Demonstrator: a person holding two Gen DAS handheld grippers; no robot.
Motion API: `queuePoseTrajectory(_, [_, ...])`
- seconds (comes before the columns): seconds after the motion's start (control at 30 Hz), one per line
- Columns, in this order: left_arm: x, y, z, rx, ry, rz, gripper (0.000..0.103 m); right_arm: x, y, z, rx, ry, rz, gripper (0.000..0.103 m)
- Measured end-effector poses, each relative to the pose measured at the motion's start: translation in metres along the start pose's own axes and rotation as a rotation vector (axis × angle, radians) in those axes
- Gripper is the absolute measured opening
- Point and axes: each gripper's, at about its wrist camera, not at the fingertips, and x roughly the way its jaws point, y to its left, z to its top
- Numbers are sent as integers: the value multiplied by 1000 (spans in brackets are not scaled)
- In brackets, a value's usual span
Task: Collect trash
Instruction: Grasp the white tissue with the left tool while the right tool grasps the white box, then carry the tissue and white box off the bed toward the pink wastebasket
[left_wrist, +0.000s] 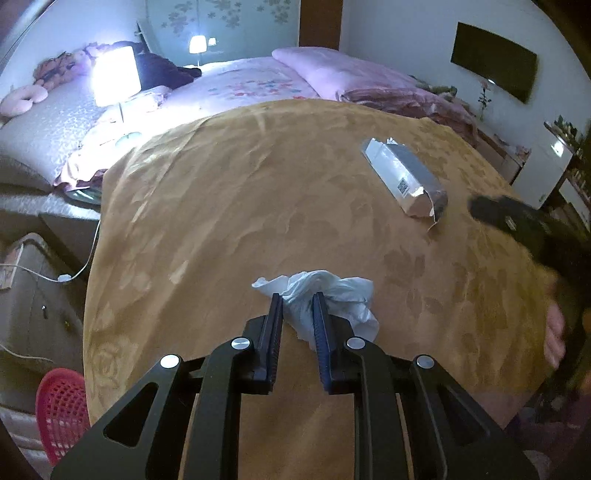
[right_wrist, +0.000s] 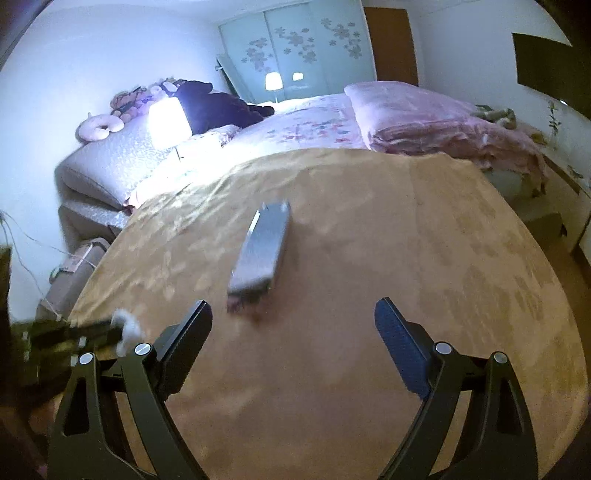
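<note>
My left gripper (left_wrist: 297, 299) is shut on a crumpled white tissue (left_wrist: 332, 295), which rests on the tan cloth-covered table (left_wrist: 221, 221). A torn silver foil wrapper (left_wrist: 404, 181) lies flat on the cloth to the far right. In the right wrist view my right gripper (right_wrist: 293, 308) is open and empty, hovering above the cloth with the silver wrapper (right_wrist: 262, 249) just ahead between its fingers. The left gripper and the white tissue (right_wrist: 127, 325) appear blurred at the left edge. The right gripper's dark body (left_wrist: 517, 218) shows at the right edge in the left wrist view.
A red mesh basket (left_wrist: 61, 410) stands on the floor left of the table. A bed with pink bedding (left_wrist: 332, 70) lies behind the table. A lit lamp (left_wrist: 116, 74) stands at the bedside. Cables and a power strip (left_wrist: 11, 266) lie at the left.
</note>
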Motion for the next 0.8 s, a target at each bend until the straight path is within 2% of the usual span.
queuePoseTrajectory(0.13, [-1,1,-4,-9,-9,-6,16,17,12,17,-16,14,-1,83])
queuePoseTrajectory(0.27, [-1,3,-4,-19,-15,-15,16,39,22,29,-42,48,-16,68])
queuePoseTrajectory(0.4, [-1,4,-6,-23,-20,-17,16,54,28,33,-58,73,-26,60])
queuePoseTrajectory(0.63, [-4,3,-9,-26,-25,-13,16,73,37,35,-93,114,-49,37])
queuePoseTrajectory(0.8, [-6,3,-11,-32,-27,-12,16,71,40,33,-113,116,-44,36])
